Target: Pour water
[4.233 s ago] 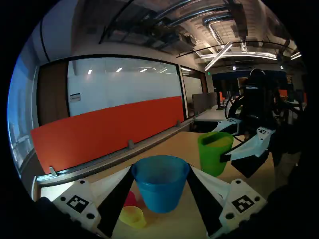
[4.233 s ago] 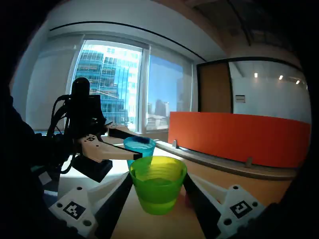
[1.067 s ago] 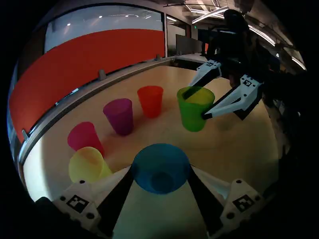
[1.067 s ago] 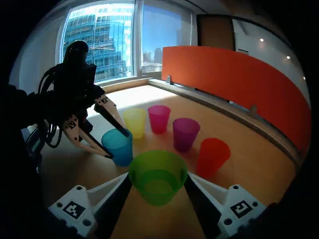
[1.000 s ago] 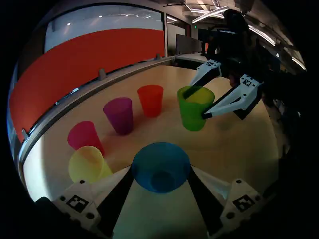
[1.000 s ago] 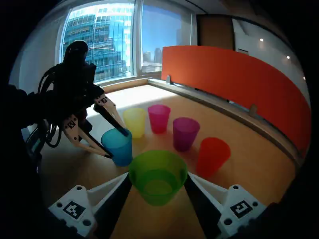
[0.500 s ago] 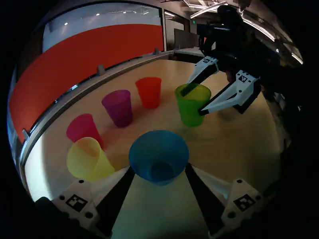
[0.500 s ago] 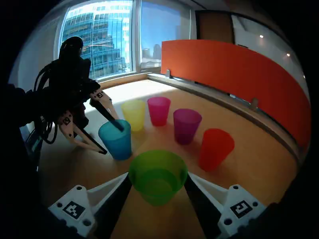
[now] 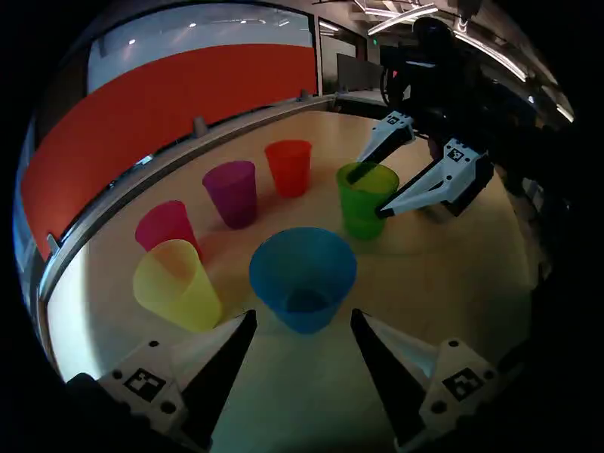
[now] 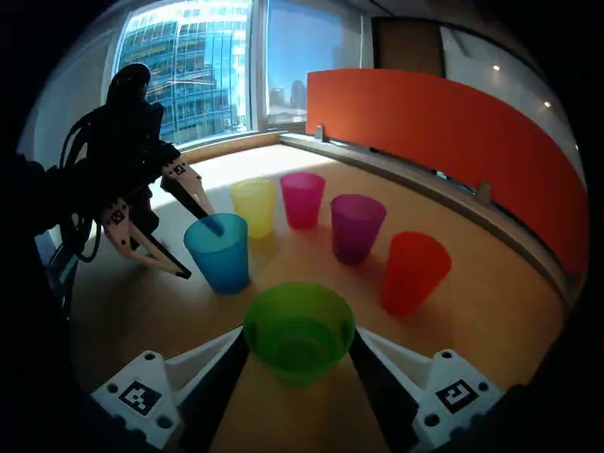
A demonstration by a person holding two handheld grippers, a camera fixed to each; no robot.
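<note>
Opening, the left gripper [image 9: 302,315] just freed the blue cup [image 9: 303,275]; the right gripper [image 10: 299,334] still clasps the green cup [image 10: 300,321], so pouring seems done.

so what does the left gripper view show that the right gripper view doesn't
The left gripper view looks down into the blue cup, just ahead of the open left hand-held gripper, with ceiling light strips beyond. The right gripper view looks into the green cup, clamped in the right hand-held gripper, with windows onto tall buildings. Both share the wooden table, the orange panel, and the yellow cup, pink cup, purple cup and red cup.
</note>
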